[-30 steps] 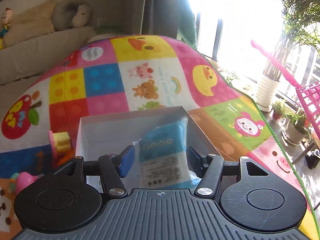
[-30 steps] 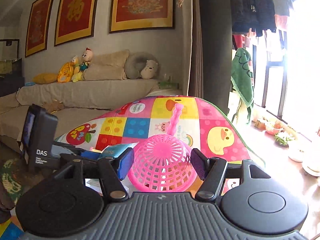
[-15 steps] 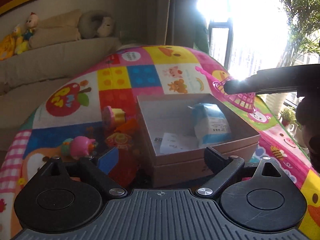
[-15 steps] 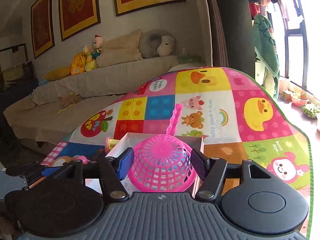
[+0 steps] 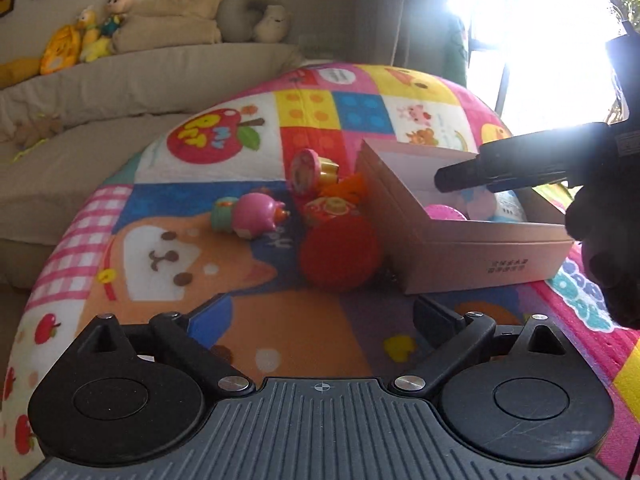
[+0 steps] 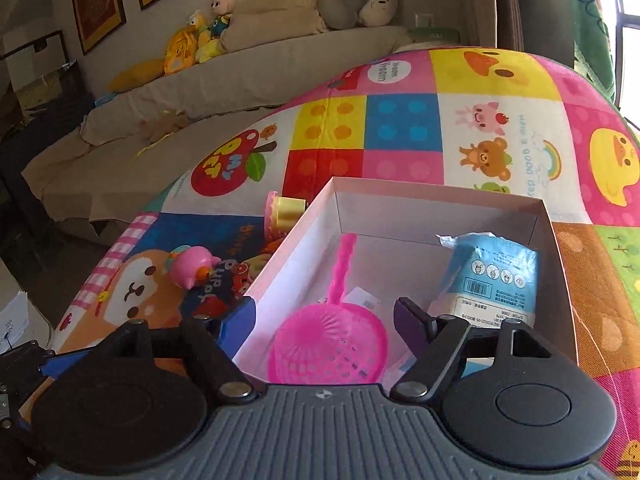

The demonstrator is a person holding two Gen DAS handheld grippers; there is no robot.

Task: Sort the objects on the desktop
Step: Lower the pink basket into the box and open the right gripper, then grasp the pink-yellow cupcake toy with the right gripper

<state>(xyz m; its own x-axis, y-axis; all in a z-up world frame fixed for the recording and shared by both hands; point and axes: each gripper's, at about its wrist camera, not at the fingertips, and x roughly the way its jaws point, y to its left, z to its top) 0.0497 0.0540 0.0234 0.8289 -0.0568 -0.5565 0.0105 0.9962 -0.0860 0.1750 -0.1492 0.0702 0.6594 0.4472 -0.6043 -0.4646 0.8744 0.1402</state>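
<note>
My left gripper (image 5: 322,316) hangs over the play mat, short of the toys, its jaws still opening with nothing between them. Ahead of it lie a red round toy (image 5: 340,254), a pink pig toy (image 5: 256,216) and a pink-and-yellow cup toy (image 5: 310,170). To their right stands the open cardboard box (image 5: 460,256). My right gripper (image 6: 324,312) is over the box's near end, jaws opening. The pink colander (image 6: 332,350) lies in the box (image 6: 400,188) between the pads, which stand apart from it. A blue tissue pack (image 6: 492,280) leans in the box's right side.
The colourful play mat (image 5: 280,320) covers the raised surface and drops off at its edges. A beige sofa (image 6: 240,76) with plush toys runs along the back. The right gripper's dark finger (image 5: 500,168) and the gloved hand holding it (image 5: 608,248) reach over the box from the right.
The left gripper let go of the blue pack in the box, spread wide and drew back to the left. The right gripper lowered the pink colander into the box and spread its jaws off it.
</note>
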